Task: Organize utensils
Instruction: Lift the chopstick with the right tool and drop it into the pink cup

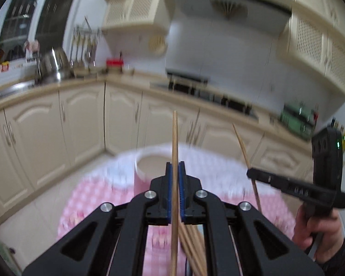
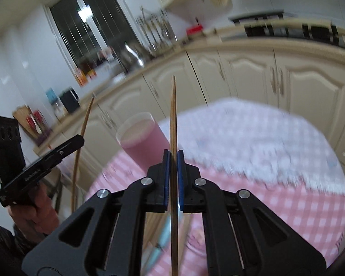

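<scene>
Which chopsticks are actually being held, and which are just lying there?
Each hand-held gripper, left and right, clamps one upright chopstick; the loose chopsticks lie below.

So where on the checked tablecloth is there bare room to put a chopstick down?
The tablecloth is bare to the right of the right gripper, out to the table's edge. The crowded part is near the pink cup and, below the left gripper, the loose chopsticks. Blur hides small items.

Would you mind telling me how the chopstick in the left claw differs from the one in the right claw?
Left chopstick is pale tan; right chopstick looks darker brown. In the left wrist view, the left one stands upright, while the right one leans. Both are wooden, and each is pinched between blue pads of a shut claw above the pink cup.
</scene>
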The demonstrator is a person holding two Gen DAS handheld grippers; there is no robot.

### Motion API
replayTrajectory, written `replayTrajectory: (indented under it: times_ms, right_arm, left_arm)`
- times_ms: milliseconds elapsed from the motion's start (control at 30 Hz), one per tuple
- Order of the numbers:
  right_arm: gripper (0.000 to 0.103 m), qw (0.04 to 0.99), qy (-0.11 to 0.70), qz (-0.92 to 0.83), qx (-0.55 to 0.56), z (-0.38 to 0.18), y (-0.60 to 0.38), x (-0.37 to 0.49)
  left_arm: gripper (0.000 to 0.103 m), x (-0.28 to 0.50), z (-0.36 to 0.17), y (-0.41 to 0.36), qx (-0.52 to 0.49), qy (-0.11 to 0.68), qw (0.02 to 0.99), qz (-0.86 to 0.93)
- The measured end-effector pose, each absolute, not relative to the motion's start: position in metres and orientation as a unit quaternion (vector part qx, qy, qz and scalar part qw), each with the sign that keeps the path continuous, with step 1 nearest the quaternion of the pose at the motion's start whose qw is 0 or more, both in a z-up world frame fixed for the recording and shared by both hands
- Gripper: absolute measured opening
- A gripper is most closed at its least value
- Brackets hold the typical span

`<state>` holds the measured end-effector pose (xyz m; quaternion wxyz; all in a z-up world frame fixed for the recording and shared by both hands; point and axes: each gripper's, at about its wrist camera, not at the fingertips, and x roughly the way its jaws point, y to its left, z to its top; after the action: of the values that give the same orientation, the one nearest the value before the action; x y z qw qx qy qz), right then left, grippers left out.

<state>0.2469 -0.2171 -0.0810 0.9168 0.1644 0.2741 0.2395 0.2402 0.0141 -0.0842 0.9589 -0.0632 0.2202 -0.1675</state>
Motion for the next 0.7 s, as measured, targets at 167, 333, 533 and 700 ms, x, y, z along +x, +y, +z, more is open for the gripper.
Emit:
replayTrajectory:
  times_ms: [167, 333, 533, 700]
  right_arm:
    - [0.006, 0.933, 0.198, 0.245, 0.175, -0.032, -0.201, 0.269]
    - [0.006, 0.94, 0.15, 0.242, 0.187, 0.003, -0.175, 0.304]
    - [0.006, 0.951, 0.125, 0.231, 0.166, 0.009, -0.15, 0.338]
    - [0.007, 0.952, 0.128, 0.224, 0.164, -0.008, -0.139, 0.357]
  left_arm:
    - [0.005, 0.266, -0.043, 0.025, -0.109, 0.144, 0.971, -0.157]
    - [0.005, 0.299, -0.022, 0.022, -0.125, 0.079, 0.979, -0.142]
    - [0.005, 0.335, -0.017, 0.018, -0.143, 0.053, 0.98, -0.125]
    - [0.005, 0.353, -0.038, 0.01, -0.139, 0.059, 0.982, -0.116]
